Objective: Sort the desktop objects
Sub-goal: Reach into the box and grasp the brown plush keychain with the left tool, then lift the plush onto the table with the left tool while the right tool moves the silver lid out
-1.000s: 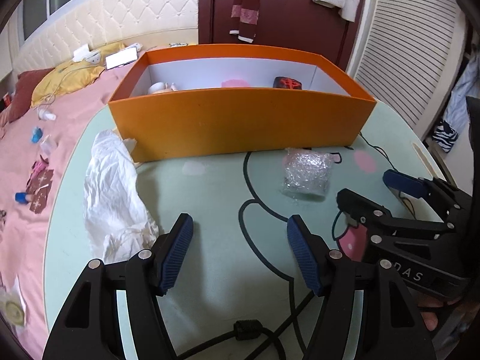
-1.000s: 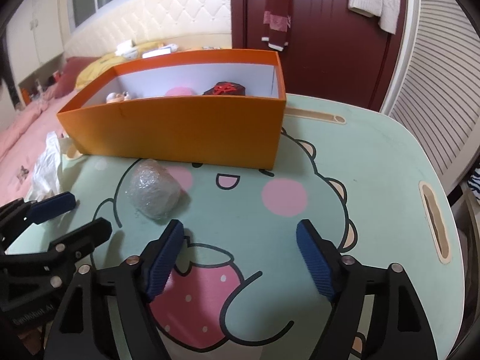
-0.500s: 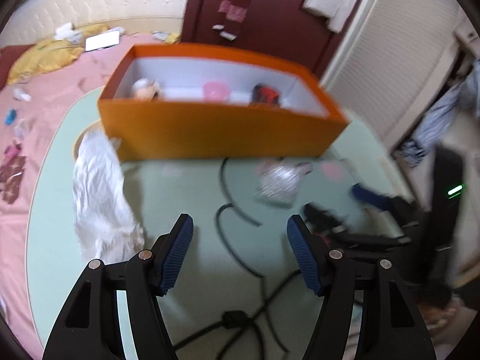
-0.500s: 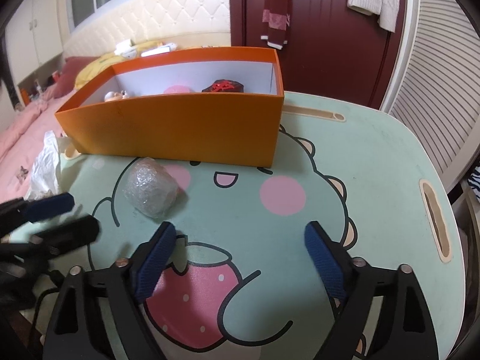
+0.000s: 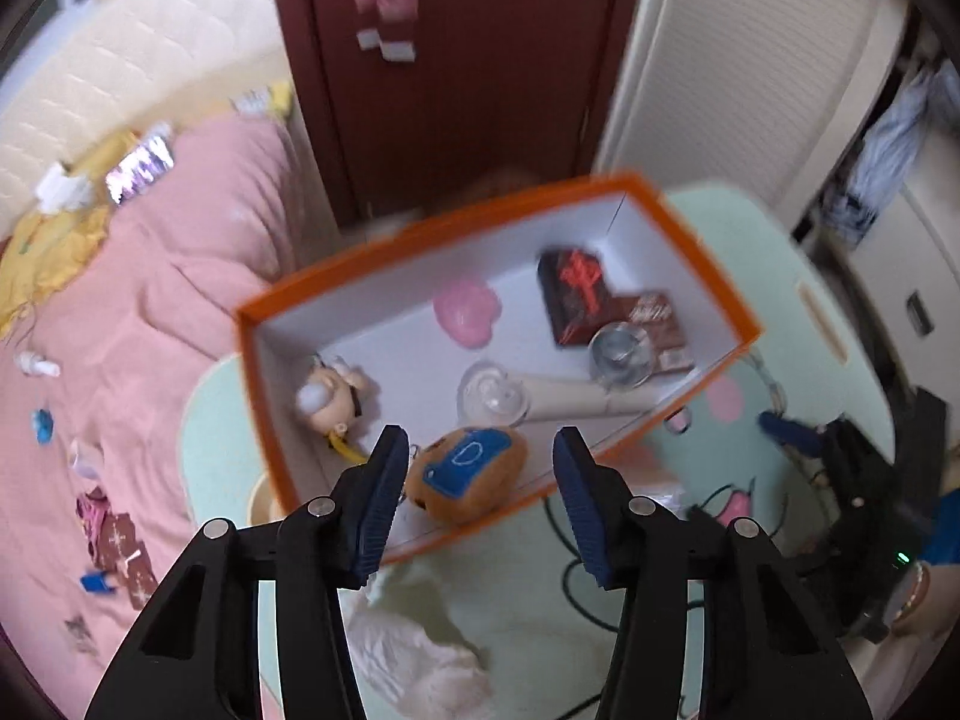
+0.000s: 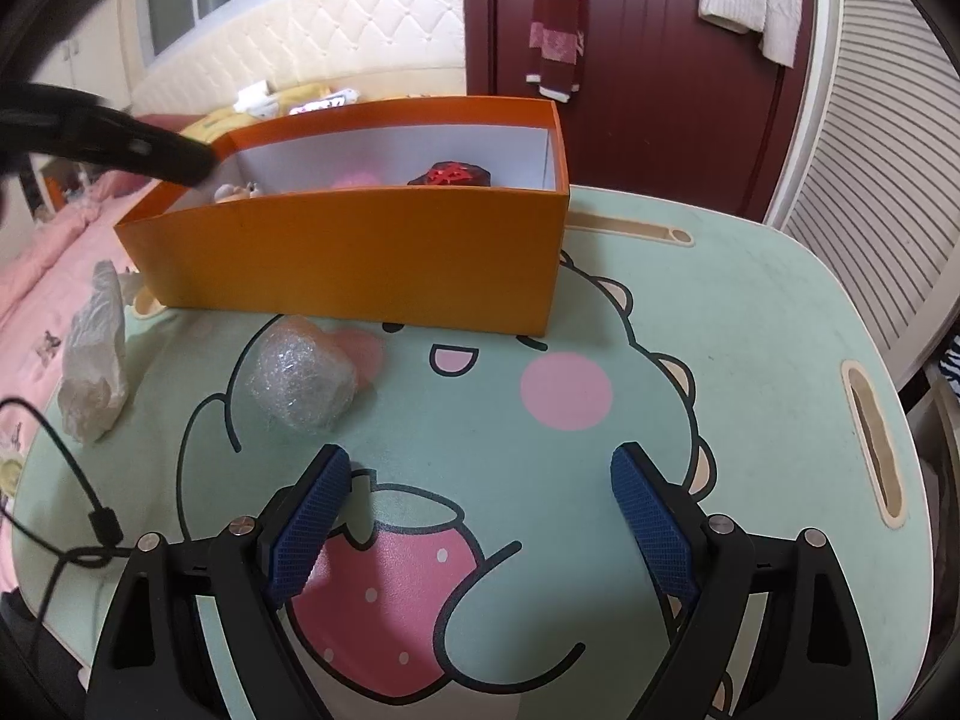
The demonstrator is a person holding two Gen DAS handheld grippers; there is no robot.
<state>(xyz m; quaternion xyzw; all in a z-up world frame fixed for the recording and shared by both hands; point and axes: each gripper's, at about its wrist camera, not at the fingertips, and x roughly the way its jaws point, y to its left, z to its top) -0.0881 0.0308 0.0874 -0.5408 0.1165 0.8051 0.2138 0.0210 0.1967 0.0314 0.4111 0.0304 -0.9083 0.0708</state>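
Observation:
An orange box (image 5: 717, 276) with a white inside stands on the green cartoon table (image 6: 750, 360). My left gripper (image 5: 477, 501) is open and raised above the box's near wall, over a brown plush with a blue patch (image 5: 471, 471). Inside also lie a small doll (image 5: 330, 396), a pink heart (image 5: 465, 312), a dark packet (image 5: 573, 288) and clear round pieces (image 5: 618, 351). My right gripper (image 6: 480, 525) is open and empty, low over the table. A bubble-wrap ball (image 6: 300, 381) lies left of it, in front of the box (image 6: 360, 252).
A crumpled white plastic bag (image 6: 96, 360) lies at the table's left edge. A black cable (image 6: 72, 516) runs over the near left of the table. A pink bed (image 5: 120, 300) with scattered items is beyond the table. The left gripper shows dark at upper left (image 6: 108, 141).
My left gripper has risen from table level and swung over the box, now looking down into it. My right gripper has opened a little wider and stayed in place.

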